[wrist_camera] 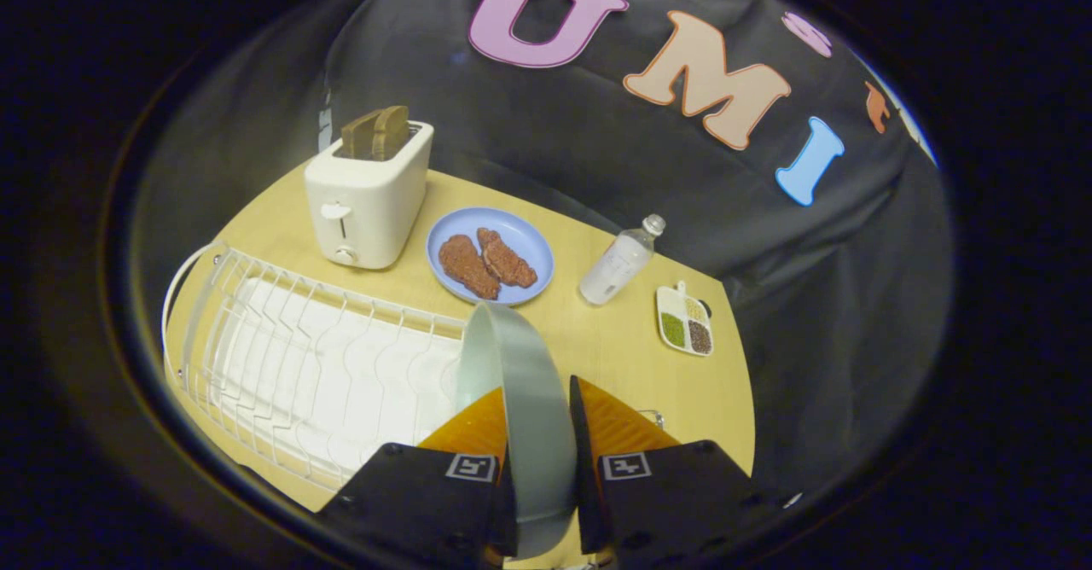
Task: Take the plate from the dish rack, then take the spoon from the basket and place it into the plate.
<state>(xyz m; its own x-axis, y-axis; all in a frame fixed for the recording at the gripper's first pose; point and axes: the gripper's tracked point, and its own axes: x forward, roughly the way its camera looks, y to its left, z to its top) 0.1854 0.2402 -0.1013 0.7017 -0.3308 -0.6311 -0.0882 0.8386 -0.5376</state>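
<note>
A pale grey-green plate (520, 382) stands on edge between my two fingers, and my gripper (536, 408) is shut on its rim. The plate hangs lifted above the right end of the white wire dish rack (281, 357), which lies on the light wooden table (631, 357) to the left of the fingers. A small bit of wire (653, 417) peeks out beside the right finger; I cannot tell what it belongs to.
Beyond the rack stands a white toaster (367, 194) with two brown slices in it. A blue plate (490, 254) with two brown pieces, a clear bottle (618, 263) lying tilted, and a small white tray of seeds (684, 321) sit further on.
</note>
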